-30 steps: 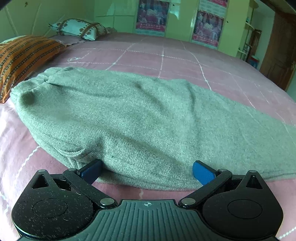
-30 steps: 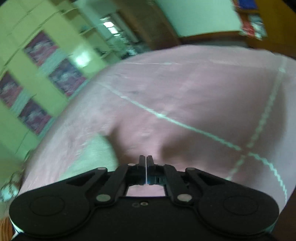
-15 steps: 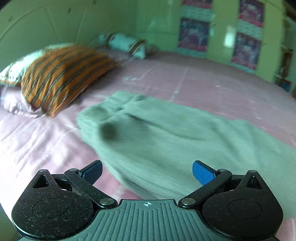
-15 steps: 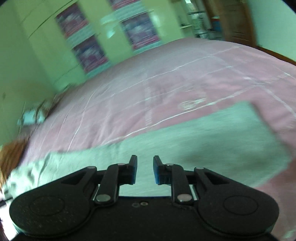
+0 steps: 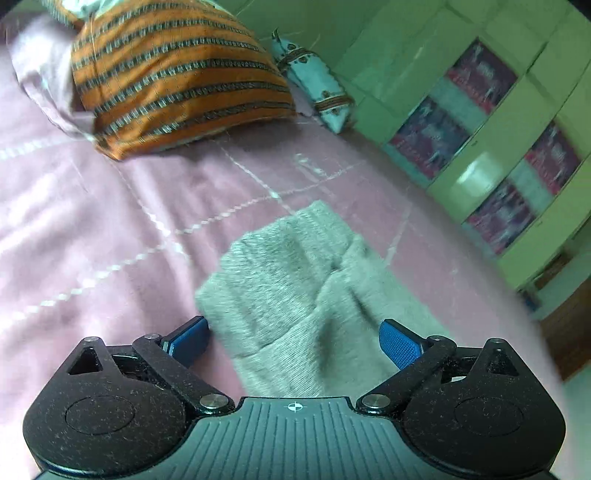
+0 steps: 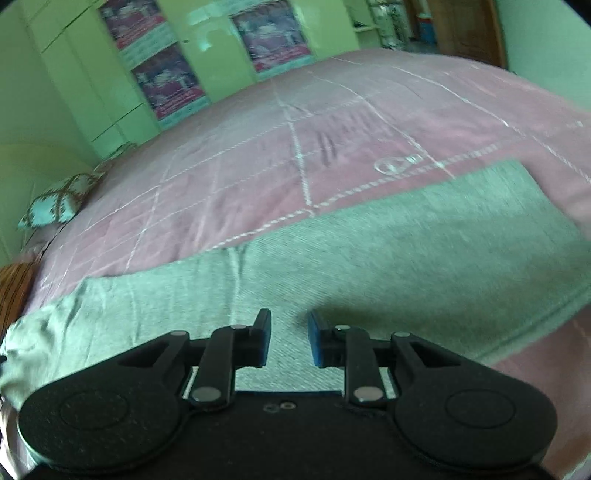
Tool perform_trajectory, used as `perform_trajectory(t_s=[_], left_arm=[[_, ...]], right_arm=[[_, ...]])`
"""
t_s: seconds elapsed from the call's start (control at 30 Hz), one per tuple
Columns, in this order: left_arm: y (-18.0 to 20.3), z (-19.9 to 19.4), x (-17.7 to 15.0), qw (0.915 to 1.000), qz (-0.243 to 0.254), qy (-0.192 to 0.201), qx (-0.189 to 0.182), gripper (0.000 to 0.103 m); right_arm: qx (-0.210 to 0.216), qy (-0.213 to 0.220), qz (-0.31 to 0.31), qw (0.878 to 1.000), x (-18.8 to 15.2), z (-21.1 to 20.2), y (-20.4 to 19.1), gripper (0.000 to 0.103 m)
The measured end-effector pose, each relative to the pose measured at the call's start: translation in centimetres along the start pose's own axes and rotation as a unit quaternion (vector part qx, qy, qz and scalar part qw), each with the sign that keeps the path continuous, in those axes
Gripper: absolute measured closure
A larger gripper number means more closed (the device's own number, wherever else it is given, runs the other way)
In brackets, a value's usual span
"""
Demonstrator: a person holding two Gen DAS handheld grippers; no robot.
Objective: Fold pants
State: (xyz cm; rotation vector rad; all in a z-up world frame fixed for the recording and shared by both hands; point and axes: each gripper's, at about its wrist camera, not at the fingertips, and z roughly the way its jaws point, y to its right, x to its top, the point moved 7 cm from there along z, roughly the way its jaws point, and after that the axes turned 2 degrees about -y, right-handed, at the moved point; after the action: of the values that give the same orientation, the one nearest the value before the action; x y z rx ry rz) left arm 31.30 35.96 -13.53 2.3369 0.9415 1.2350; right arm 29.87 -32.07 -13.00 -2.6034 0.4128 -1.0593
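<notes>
Grey-green pants (image 6: 369,258) lie flat across the pink bed, folded lengthwise, with the leg hems to the right and the waist to the left. In the left wrist view the waist end of the pants (image 5: 295,280) lies just ahead. My left gripper (image 5: 293,339) is wide open and empty, its blue pads on either side of the waist edge. My right gripper (image 6: 289,338) is partly open and empty, low over the middle of the pants.
A pink quilted bedspread (image 6: 332,129) covers the bed. An orange striped pillow (image 5: 173,74) and a pale blue patterned pillow (image 5: 317,88) lie at the head. Green cupboards with posters (image 5: 480,129) stand along the far side. A wooden door (image 6: 465,26) is beyond.
My left gripper has swung left toward the waist end, staying open. My right gripper has turned from bare bedspread onto the pants and opened from shut to partly open.
</notes>
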Motion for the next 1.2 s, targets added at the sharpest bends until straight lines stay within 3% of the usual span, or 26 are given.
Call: perform_trajectory(t_s=[0.07, 0.1, 0.13, 0.17, 0.2, 0.3, 0.33, 0.37, 0.47, 0.53, 0.6, 0.67, 0.77, 0.87, 0.93, 1.0, 1.03, 1.1, 1.2], left_arm=[[-0.6, 0.5, 0.4, 0.9991, -0.035, -0.005, -0.023, 0.008], [-1.0, 0.4, 0.5, 0.9987, -0.048, -0.002, -0.018, 0.051], [-1.4, 0.2, 0.7, 0.9981, -0.060, -0.004, -0.008, 0.066], [-1.4, -0.3, 1.0, 0.9982, -0.060, 0.004, 0.005, 0.068], [-0.4, -1.3, 1.1, 0.9993, -0.027, 0.020, 0.018, 0.070], [2.6, -3.9, 1.0, 0.9926, 0.085, 0.070, 0.051, 0.071], [2.2, -3.0, 0.5, 0.9900, 0.105, 0.055, 0.076, 0.069], [0.7, -1.3, -0.2, 0.9911, 0.092, 0.012, 0.096, 0.066], [-1.0, -1.3, 0.3, 0.9971, 0.030, 0.004, 0.069, 0.047], [0.1, -3.5, 1.5, 0.9903, 0.065, 0.052, 0.111, 0.023], [2.6, -5.8, 2.6, 0.9803, 0.112, 0.111, 0.120, 0.022], [6.5, -6.2, 3.1, 0.9762, 0.162, 0.117, 0.083, 0.022], [12.2, -3.4, 1.5, 0.9712, 0.232, 0.052, 0.019, 0.022], [15.7, 1.7, -1.5, 0.9571, 0.289, -0.014, 0.004, 0.023], [16.0, 5.5, -3.1, 0.9509, 0.303, -0.060, 0.019, 0.023], [15.2, 8.8, -3.6, 0.9434, 0.313, -0.086, 0.065, 0.023], [14.5, 10.6, -3.5, 0.9382, 0.323, -0.087, 0.087, 0.023], [14.0, 12.4, -3.0, 0.9415, 0.315, -0.083, 0.088, 0.023], [14.9, 12.7, -2.5, 0.9352, 0.329, -0.081, 0.102, 0.023]], right_arm=[[0.001, 0.000, 0.012, 1.000, -0.3, 0.0, 0.0, 0.088], [0.001, 0.000, 0.017, 1.000, -0.4, 0.0, 0.1, 0.088], [0.000, 0.001, 0.021, 1.000, -0.5, -0.1, 0.1, 0.088], [-0.001, 0.002, 0.024, 1.000, -0.6, -0.2, 0.2, 0.088], [-0.001, 0.002, 0.025, 1.000, -0.6, -0.2, 0.2, 0.088], [-0.002, 0.003, 0.022, 1.000, -0.6, -0.6, 0.1, 0.087], [-0.002, 0.004, 0.018, 1.000, -0.6, -0.7, 0.2, 0.086], [-0.003, 0.003, 0.016, 1.000, -0.6, -0.7, 0.3, 0.086], [0.001, -0.004, 0.019, 1.000, -0.5, -0.6, 0.8, 0.088], [0.000, 0.005, 0.018, 1.000, 0.0, -1.2, 1.1, 0.085], [-0.005, 0.016, 0.018, 1.000, 0.5, -1.8, 1.7, 0.082], [-0.006, 0.019, 0.026, 0.999, 0.6, -1.8, 2.4, 0.082], [0.000, 0.017, 0.036, 0.999, 0.5, -1.3, 2.5, 0.082], [0.010, 0.013, 0.031, 0.999, 0.4, -0.8, 1.8, 0.081], [0.011, 0.012, 0.024, 1.000, 0.5, -0.6, 1.5, 0.080], [0.009, 0.014, 0.019, 1.000, 0.8, -0.4, 1.5, 0.078], [0.003, 0.015, 0.015, 1.000, 1.0, -0.2, 1.7, 0.078], [-0.007, 0.016, 0.014, 1.000, 1.5, 0.4, 2.3, 0.078], [-0.011, 0.019, 0.021, 1.000, 2.4, 1.0, 2.9, 0.078]])
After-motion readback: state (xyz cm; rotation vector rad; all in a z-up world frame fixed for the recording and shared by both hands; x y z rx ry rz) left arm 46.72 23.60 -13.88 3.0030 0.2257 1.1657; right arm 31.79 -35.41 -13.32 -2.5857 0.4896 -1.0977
